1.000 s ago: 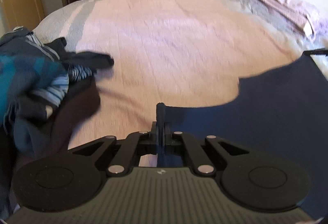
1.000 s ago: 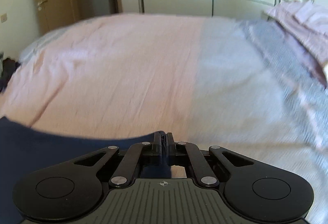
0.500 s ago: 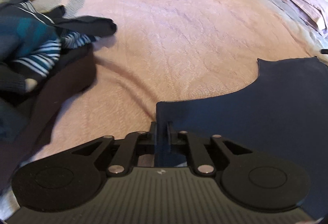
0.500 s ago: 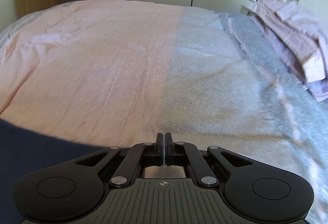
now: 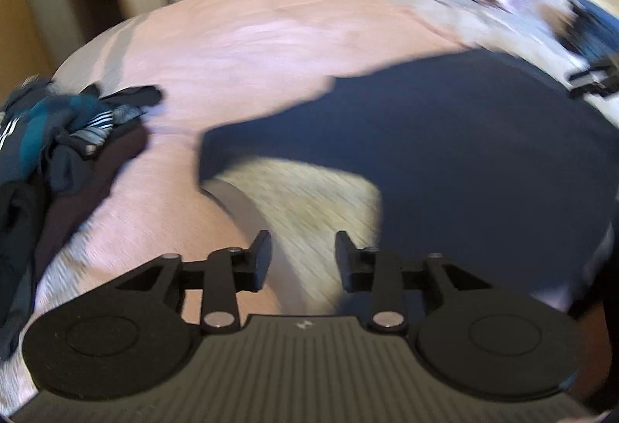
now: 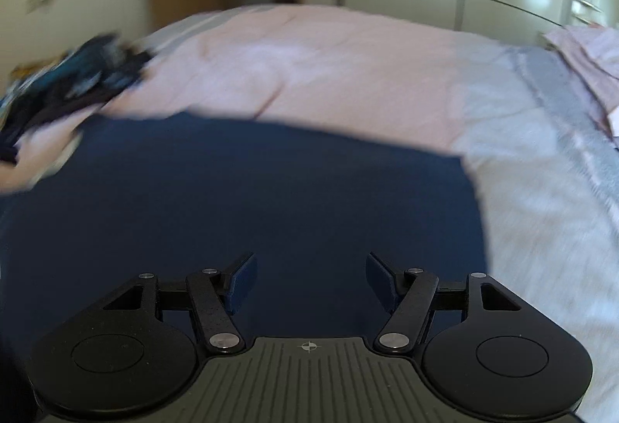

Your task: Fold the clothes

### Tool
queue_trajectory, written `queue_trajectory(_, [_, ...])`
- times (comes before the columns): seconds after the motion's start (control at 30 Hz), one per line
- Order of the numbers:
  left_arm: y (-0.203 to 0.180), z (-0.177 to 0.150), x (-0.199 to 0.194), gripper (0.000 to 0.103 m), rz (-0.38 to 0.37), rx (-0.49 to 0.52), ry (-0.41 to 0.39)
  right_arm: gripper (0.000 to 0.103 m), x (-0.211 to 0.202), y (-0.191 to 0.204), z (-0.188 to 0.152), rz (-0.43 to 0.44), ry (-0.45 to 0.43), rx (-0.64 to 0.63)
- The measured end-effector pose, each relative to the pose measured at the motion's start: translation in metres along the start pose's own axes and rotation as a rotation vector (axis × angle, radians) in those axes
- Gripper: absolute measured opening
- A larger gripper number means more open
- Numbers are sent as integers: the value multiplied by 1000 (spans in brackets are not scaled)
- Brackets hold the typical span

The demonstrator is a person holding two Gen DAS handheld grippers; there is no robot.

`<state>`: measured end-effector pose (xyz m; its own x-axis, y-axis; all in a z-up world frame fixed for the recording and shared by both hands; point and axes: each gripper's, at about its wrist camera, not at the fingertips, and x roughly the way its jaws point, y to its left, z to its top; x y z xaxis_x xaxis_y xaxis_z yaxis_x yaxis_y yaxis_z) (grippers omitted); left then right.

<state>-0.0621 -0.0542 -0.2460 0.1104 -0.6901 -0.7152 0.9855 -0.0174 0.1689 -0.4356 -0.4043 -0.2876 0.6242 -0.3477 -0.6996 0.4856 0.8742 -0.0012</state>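
Navy blue jersey, soft and light by the look of it: the navy garment (image 6: 247,198) lies spread on the bed (image 6: 348,67), its near part hanging over the bed's edge toward the floor (image 5: 309,198). Cloth like this will sag and slide wherever it is unsupported, so I would take it at a corner or along a hem, one pinch each side, and keep it taut.

Both tongs have just been opening and hold nothing: the left tongs (image 5: 303,256) stand partly apart over the floor, the right tongs (image 6: 310,280) wider, above the cloth.

The left view shows the drop over the edge, the far tip of the right tongs and the pile of unfolded clothes (image 5: 65,136) close by (blurred). The right view shows the garment's flat top edge and right-hand corner, with the pile small at far left.
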Motion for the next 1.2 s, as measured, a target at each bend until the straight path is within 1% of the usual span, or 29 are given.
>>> queue_trajectory(0.07, [-28,-19,-8,36,3,80,7,66,-6,22,-28,-29,53,-71])
queue_trajectory(0.13, [-57,-38,-11,38,11,187,28,66,-12,32,-53,-49,92,-94])
queue_trajectory(0.2, [-82,-51,-10,38,48,293,34,66,-22,32,-72,-82,109,-68])
queue_trajectory(0.27, [-106,-60,-10,38,91,401,34,66,-34,25,-86,-118,132,-5])
queue_trajectory(0.3, [-120,-60,-13,38,111,454,10,66,-41,23,-90,-131,121,14])
queue_trajectory(0.33, [-130,-60,-16,38,110,485,-23,66,-50,23,-94,-140,99,27])
queue_trajectory(0.4, [-152,-56,-24,38,72,524,-107,66,-67,23,-100,-154,51,49])
queue_trajectory(0.43, [-162,-54,-27,38,41,545,-148,66,-76,26,-103,-152,20,54])
queue_trajectory(0.53, [-194,-56,-26,39,-16,631,-226,66,-91,38,-114,-185,-18,47])
queue_trajectory(0.6, [-216,-62,-22,38,-42,703,-253,66,-94,40,-120,-194,-16,39])
queue_trajectory(0.63, [-229,-67,-19,37,-56,756,-264,66,-94,41,-123,-206,-11,27])
queue_trajectory(0.7, [-250,-74,-11,33,-47,837,-285,66,-93,42,-129,-236,-2,-3])
queue_trajectory(0.77, [-267,-81,-2,33,-22,904,-300,66,-98,41,-138,-238,-18,-32])
queue_trajectory(0.83, [-278,-82,15,33,73,944,-304,66,-97,45,-141,-236,-18,-97])
queue_trajectory(0.93, [-282,-77,40,32,171,993,-288,66,-93,46,-150,-248,-6,-240])
queue_trajectory(0.97, [-281,-79,41,25,172,1004,-283,66,-91,48,-154,-250,-4,-282])
queue_trajectory(1.0, [-279,-76,43,12,158,1000,-267,66,-90,49,-158,-250,-4,-319])
queue_trajectory(1.07, [-273,-68,35,5,103,950,-256,66,-87,52,-165,-247,-1,-383])
queue_trajectory(1.1, [-269,-67,27,3,75,931,-263,66,-84,51,-167,-244,3,-412])
queue_trajectory(1.13, [-266,-67,18,2,46,914,-272,65,-83,53,-170,-245,2,-447])
queue_trajectory(1.2, [-256,-64,8,1,14,894,-279,65,-82,56,-176,-250,-4,-520])
